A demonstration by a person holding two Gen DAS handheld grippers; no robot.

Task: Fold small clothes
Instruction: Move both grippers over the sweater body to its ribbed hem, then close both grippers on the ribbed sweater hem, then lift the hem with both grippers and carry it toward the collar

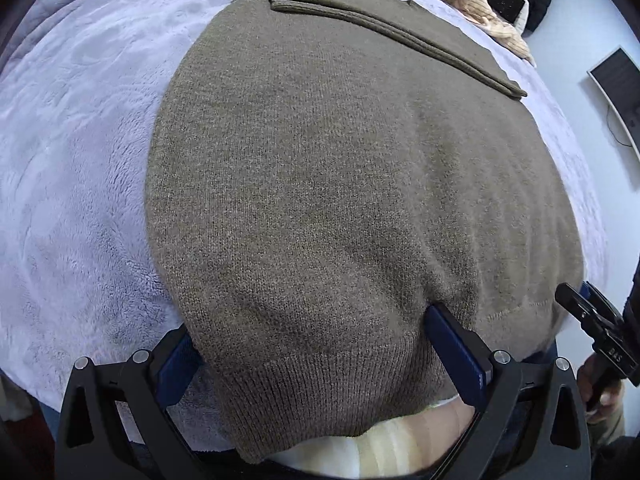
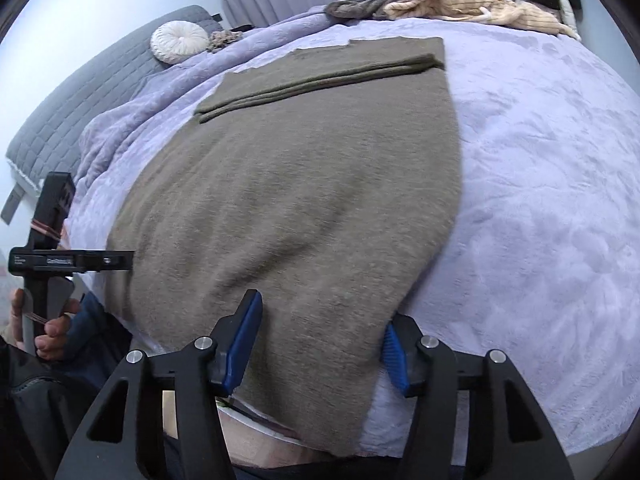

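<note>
A bed (image 2: 540, 200) covered by a fluffy lavender blanket (image 1: 80, 160) carries everything. On it a brown knitted sweater (image 1: 340, 180) lies flat, its long axis running from the near edge, where the ribbed hem hangs over, toward the far side, where a sleeve (image 2: 316, 80) is folded across it in a narrow band. The left gripper (image 1: 312, 344) has its blue fingers (image 1: 456, 352) spread wide, straddling the hem. The right gripper (image 2: 320, 340) likewise has its fingers (image 2: 240, 340) apart around the hem's other corner. A heap of cream clothes (image 2: 460, 6) sits at the far edge, a round white cushion (image 2: 180, 42) beside grey bedding.
</note>
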